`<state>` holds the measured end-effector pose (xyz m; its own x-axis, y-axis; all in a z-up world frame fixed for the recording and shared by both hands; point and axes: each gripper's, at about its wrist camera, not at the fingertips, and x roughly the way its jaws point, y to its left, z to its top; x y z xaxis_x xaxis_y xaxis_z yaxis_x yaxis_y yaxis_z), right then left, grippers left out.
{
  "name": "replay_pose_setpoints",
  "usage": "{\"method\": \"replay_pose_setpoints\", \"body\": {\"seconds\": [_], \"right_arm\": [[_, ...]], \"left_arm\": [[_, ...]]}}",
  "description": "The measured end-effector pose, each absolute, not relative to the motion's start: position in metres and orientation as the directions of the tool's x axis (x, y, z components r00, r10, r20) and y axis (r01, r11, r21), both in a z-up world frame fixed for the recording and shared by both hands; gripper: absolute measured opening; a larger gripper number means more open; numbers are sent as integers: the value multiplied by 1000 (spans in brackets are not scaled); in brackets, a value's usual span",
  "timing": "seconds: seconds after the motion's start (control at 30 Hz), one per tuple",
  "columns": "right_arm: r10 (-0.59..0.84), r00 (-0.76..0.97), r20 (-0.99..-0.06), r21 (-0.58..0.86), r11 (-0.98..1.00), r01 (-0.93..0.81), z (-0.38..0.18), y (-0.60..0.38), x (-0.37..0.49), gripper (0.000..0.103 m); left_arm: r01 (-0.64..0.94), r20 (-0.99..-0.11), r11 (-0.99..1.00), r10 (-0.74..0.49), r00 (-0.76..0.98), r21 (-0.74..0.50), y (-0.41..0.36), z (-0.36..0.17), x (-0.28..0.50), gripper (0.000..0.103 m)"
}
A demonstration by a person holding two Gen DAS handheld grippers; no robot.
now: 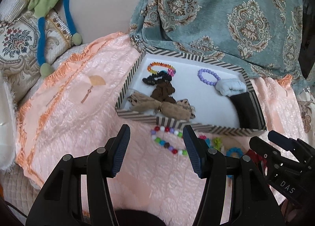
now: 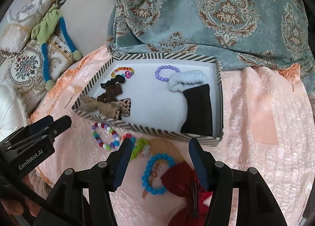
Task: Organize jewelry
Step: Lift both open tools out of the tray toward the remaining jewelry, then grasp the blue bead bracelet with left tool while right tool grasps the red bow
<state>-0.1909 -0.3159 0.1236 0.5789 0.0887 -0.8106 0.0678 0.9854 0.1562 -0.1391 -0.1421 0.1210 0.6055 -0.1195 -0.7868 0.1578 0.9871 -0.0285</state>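
Off the left wrist, my left tongs (image 1: 156,148) hang spread and empty over the multicolor bead bracelet (image 1: 167,140) just outside the striped box (image 1: 196,125), so closing early may snag bedspread (image 1: 78,108); right wrist: right tongs (image 2: 160,162) spread, empty above the blue bracelet (image 2: 155,174) touching the red bow (image 2: 183,184), risking a double grab.

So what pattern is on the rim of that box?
Black-and-white diagonal stripes, chevron-like, run around the box rim. The right wrist view shows it best.

Likely a home bedroom: quilted bedspread (image 1: 78,127), embroidered cushion (image 1: 17,43).
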Motion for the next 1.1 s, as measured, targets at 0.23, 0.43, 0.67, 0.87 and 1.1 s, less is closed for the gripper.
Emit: {"method": "replay_pose_setpoints", "body": {"seconds": [0.23, 0.43, 0.67, 0.87, 1.1], "right_arm": [[79, 576, -813, 136, 989, 56, 126, -314, -205, 58], [59, 571, -819, 113, 992, 60, 129, -317, -211, 58], [71, 567, -821, 121, 991, 51, 131, -327, -215, 58], [37, 556, -830, 102, 991, 86, 131, -355, -215, 58], [65, 496, -866, 106, 993, 55, 113, -367, -221, 58]], "left_arm": [[162, -792, 986, -131, 596, -42, -140, 120, -153, 56], [158, -807, 987, -127, 577, -43, -139, 114, -159, 56], [165, -823, 985, -134, 552, -50, -138, 106, -164, 56], [170, -831, 982, -164, 532, -85, -136, 103, -163, 56], [217, -853, 969, -208, 478, -115, -149, 92, -166, 56]]}}
